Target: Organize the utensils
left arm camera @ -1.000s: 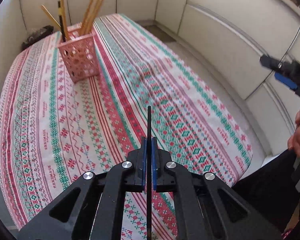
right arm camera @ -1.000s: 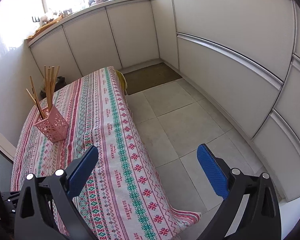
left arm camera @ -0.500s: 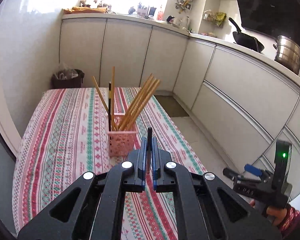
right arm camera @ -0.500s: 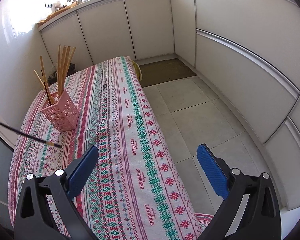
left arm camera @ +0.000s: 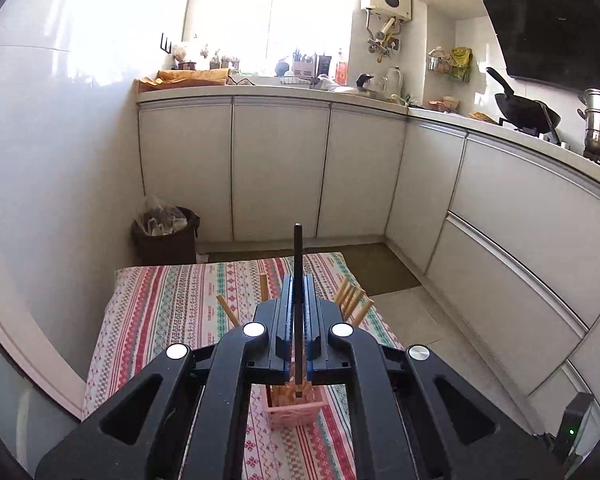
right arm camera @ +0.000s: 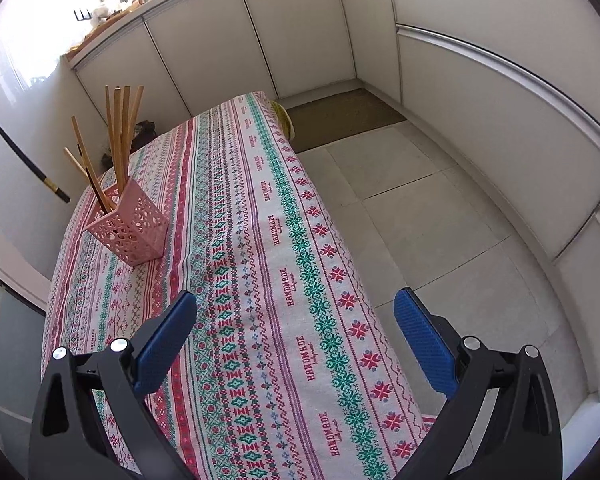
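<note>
Two grippers, one utensil holder, one loose utensil.

Left gripper (left arm camera: 298, 316): jaws pressed together on a black chopstick (left arm camera: 298, 280). The stick runs between the blue pads, one end poking up past the fingertips, the other showing beneath the jaws. Seen from the right wrist, the same black chopstick (right arm camera: 24, 160) hangs in the air at the far left, slanting down, its gold-banded end just left of and above the holder, not touching it.

Pink holder (right arm camera: 130, 226): square, perforated walls, upright on the left part of the table, near its far end. In the left wrist view it sits directly below the left gripper, mostly hidden by the jaws.

Wooden chopsticks (right arm camera: 122, 132): several, standing in the pink holder, leaning in different directions; one dark stick among them.

Right gripper (right arm camera: 296, 344): jaws spread wide, nothing between the blue pads. It hovers over the near right edge of the table, well apart from the holder.

Tablecloth (right arm camera: 260, 280): striped red, green and white pattern, covering the table.

Bin (left arm camera: 166, 236): dark, lined with a bag, on the floor beyond the table's far end, beside white cabinets (left arm camera: 280, 168).
</note>
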A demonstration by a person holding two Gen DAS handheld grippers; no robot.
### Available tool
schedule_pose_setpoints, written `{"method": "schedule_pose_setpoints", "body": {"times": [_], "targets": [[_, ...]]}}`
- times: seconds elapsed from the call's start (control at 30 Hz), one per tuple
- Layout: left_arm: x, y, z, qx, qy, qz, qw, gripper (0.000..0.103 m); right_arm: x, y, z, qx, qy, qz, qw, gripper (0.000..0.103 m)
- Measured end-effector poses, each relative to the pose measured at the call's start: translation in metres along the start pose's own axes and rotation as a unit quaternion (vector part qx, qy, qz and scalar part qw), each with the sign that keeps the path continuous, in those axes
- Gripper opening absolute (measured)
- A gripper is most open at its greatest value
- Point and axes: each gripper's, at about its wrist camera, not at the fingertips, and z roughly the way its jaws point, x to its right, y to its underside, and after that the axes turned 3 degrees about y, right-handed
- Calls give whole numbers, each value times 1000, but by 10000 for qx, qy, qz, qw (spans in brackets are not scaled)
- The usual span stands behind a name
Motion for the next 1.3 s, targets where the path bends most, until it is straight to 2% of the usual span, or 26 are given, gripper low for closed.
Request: {"method": "schedule_pose_setpoints", "body": {"times": [0.07,0.13,0.17,0.2,0.3,0.37,0.47,0.63,0.67,0.87,1.0,1.17,1.3], "targets": [[-4,4,22,-186,-33,-43,9998,5,-2,0,0,13,27,-42,10000,96],[-8,21,51,-693,-69,-147,9975,7,-2,-1,1,31,49,-56,10000,96],[-10,29,59,-867,-180,-193,9959,17,-3,-1,0,81,98,-46,9999,96],[-12,40,63,-988,-288,-316,9942,34,-4,-2,-2,166,162,-29,9997,96],[-12,64,48,-838,-424,-607,9937,63,-13,-10,-8,446,267,99,9986,96],[-3,75,37,-737,-551,-547,9943,69,-23,-20,-8,550,361,144,9977,96],[13,89,25,-770,-648,-360,9943,69,-39,-32,-11,709,392,160,9966,96],[25,92,1,-569,-986,-181,9933,88,-52,-42,-26,892,389,140,9952,96],[25,90,-4,-557,-1014,-173,9931,95,-53,-42,-32,929,418,103,9947,96],[28,81,-48,-329,-1150,-269,9925,96,-60,-40,-73,1293,548,75,9901,96],[27,79,-74,-258,-1182,-439,9917,96,-73,-35,-99,1554,799,-169,9845,96],[21,80,-100,-176,-1086,-748,9911,96,-81,-30,-122,1626,832,-245,9829,96],[20,81,-126,154,-1092,-901,9898,96,-83,-24,-139,1651,799,-227,9828,96]]}}
